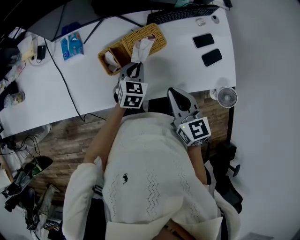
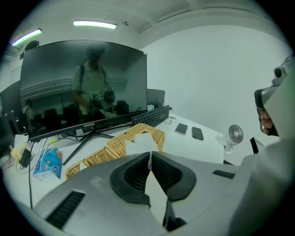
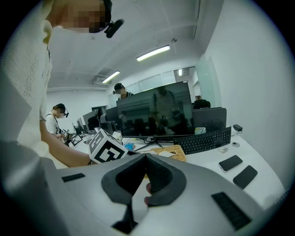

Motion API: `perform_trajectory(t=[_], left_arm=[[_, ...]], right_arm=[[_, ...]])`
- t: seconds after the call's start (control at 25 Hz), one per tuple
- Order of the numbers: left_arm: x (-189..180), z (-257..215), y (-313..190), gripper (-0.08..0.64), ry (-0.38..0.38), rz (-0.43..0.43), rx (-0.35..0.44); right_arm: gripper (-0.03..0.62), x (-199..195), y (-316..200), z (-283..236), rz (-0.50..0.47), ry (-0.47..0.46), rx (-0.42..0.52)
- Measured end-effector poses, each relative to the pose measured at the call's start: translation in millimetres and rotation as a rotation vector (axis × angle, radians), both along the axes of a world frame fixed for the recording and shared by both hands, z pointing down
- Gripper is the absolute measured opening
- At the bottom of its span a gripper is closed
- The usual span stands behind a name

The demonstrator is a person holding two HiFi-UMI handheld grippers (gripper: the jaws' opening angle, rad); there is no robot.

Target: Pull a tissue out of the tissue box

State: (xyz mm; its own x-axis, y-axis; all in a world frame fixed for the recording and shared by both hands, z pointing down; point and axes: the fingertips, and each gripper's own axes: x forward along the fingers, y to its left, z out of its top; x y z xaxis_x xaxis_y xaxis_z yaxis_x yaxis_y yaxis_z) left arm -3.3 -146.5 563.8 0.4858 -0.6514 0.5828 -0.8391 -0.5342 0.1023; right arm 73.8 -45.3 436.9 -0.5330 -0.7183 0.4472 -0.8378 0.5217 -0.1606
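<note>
Tissue (image 1: 142,47), one sheet, is pinched between the closed jaws of the left gripper (image 1: 134,69), and is drawn up from the one wicker tissue box (image 1: 152,33) just ahead of it on the worktop (image 1: 178,68). The right gripper (image 1: 175,92) is held closed on nothing, to the right of the left gripper. Two phones (image 1: 203,41) are seen ahead of it and one fan (image 1: 227,97) to its right

One wicker basket (image 1: 157,33) on the surface (image 1: 180,65), one tissue (image 1: 142,48) sticking out of it. Right of the basket: two phones, nearer phone (image 1: 203,40) and farther phone (image 1: 212,57), and one fan (image 1: 227,97). Left of the basket: one blue packet (image 1: 71,45). Behind the basket: one keyboard (image 1: 180,14) and one monitor (image 2: 83,83). Two tongs: left tongs (image 1: 135,65), right tongs (image 1: 176,92).
</note>
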Motion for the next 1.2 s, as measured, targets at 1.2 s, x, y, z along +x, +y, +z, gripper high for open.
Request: perform_trajectory(t=[1.2], left_arm=[[-16.2, -3.5, 25.3, 0.021, 0.001, -0.026, 0.005]], right_arm=[[0.002, -27.5, 3.3, 3.1, -0.096, -0.013, -0.012]])
